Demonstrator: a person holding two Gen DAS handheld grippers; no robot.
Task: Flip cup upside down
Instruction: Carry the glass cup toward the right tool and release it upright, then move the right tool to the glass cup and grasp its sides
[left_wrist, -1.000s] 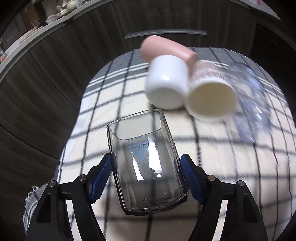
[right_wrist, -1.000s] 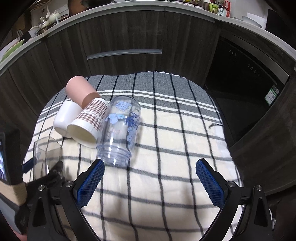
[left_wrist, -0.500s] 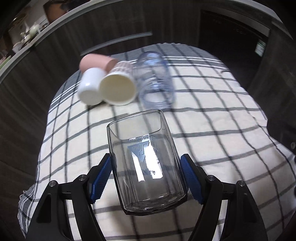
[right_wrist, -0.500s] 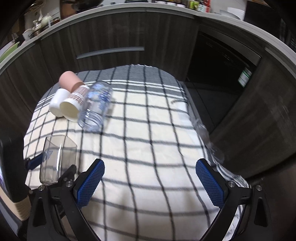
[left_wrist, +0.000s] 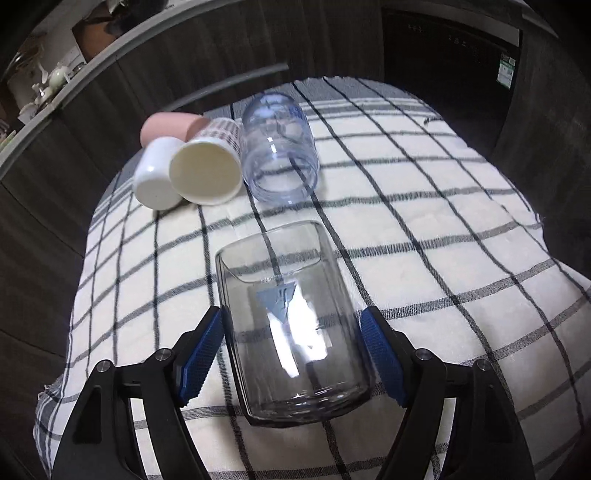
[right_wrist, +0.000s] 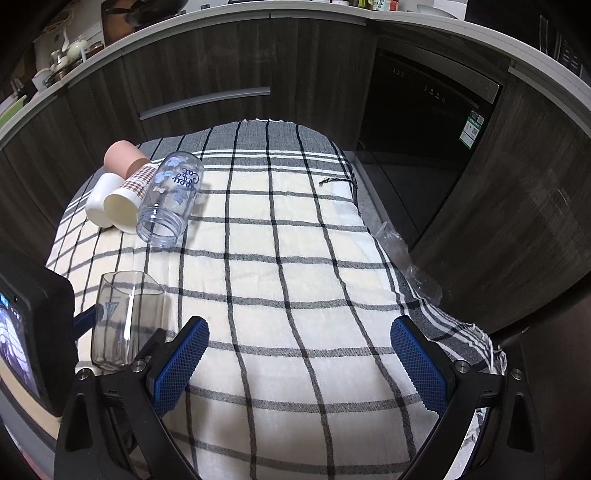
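Glass cup (left_wrist: 291, 325) stayed clamped in left gripper (left_wrist: 293, 354), carried toward table's (right_wrist: 295, 258) middle, unflipped; right gripper (right_wrist: 299, 363) gaped, idle.

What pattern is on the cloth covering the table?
Cream cloth with a dark grid check, grey-banded at the edges; clearest in the right wrist view.

The left gripper (left_wrist: 291, 354) clamps a clear square-sided glass cup (left_wrist: 291, 325) at lower centre, over a black-checked cream cloth (left_wrist: 443, 221).
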